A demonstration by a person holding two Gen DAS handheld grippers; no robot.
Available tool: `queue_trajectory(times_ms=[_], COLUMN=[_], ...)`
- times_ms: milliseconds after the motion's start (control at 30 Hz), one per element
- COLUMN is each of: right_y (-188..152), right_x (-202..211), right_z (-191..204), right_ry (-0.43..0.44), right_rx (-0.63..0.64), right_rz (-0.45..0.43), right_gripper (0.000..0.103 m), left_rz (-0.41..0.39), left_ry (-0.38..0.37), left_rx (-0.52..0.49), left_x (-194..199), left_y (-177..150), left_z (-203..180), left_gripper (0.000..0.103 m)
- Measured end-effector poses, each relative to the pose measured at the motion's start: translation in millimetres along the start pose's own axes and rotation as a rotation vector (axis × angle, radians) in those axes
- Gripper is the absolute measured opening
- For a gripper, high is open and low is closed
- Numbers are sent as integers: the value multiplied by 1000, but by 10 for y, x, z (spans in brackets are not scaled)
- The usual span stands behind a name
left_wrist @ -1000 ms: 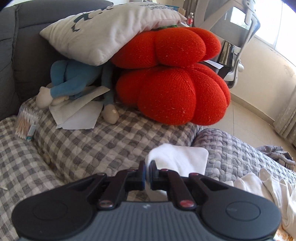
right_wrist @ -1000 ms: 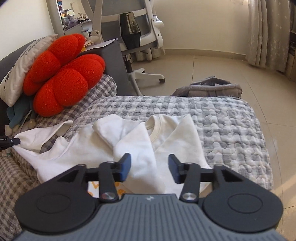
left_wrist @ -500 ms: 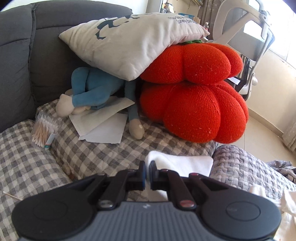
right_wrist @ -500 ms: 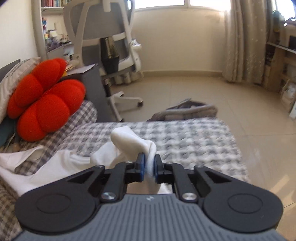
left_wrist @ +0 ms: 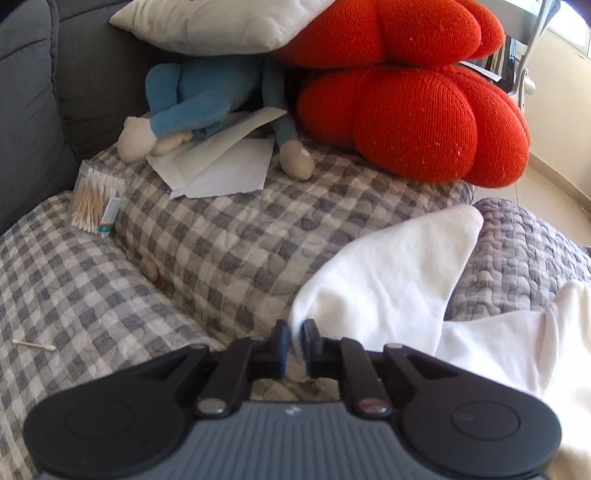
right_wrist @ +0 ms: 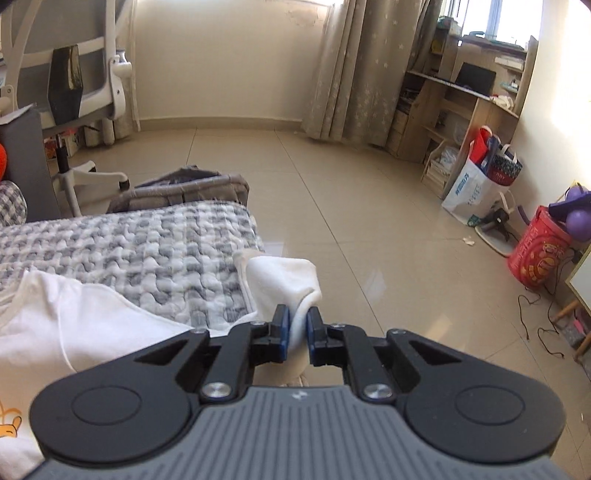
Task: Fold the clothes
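A white sweatshirt lies on the grey checked sofa cover. One sleeve stretches flat from my left gripper towards the red cushion. The left jaws are opening: a narrow gap shows between the pads, with the blurred sleeve edge still in it. My right gripper is shut on the other sleeve's bunched end, holding it out past the sofa's edge over the floor. The sweatshirt's body lies at the lower left of the right wrist view, with an orange print at its corner.
Stacked red cushions, a pale pillow, a blue plush toy, papers and a pack of cotton swabs crowd the sofa's back. An office chair, a grey garment and bags stand on the tiled floor.
My right gripper closed on a sleeve end and swung it right, past the sofa's edge. My left gripper sank towards the sofa with its sleeve, and its jaws parted slightly.
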State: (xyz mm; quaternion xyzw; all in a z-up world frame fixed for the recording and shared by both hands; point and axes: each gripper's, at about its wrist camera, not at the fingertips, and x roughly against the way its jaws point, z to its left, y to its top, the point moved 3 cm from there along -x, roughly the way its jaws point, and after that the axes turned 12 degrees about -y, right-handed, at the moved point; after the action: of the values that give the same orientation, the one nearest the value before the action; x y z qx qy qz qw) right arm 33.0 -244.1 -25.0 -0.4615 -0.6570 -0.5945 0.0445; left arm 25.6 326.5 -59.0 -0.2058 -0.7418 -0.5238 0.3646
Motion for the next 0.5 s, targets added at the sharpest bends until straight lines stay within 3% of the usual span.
queue_trajectory(times_ms=[67, 133, 200, 267, 333, 500], right_y=[-43, -27, 44, 114, 166, 263], right_x=[-51, -15, 56, 114, 147, 191], right_z=[6, -22, -81, -123, -83, 153], right_ry=[10, 11, 9, 27, 111, 381], right_rx=[25, 34, 27, 14, 5, 7], right_rz=[44, 42, 11, -16, -34, -63], right_gripper=[13, 28, 43, 50, 50, 51], left_rz=[14, 16, -6, -29, -53, -63], left_ry=[-15, -39, -61, -86, -124, -296], left_rx=[-16, -44, -98, -147, -189, -328], left_x=[68, 175, 319, 449, 541, 492], left_y=[-15, -14, 12, 51, 95, 171], left_z=[-29, -82, -175, -279, -392, -824], left_gripper=[18, 40, 47, 55, 63, 67])
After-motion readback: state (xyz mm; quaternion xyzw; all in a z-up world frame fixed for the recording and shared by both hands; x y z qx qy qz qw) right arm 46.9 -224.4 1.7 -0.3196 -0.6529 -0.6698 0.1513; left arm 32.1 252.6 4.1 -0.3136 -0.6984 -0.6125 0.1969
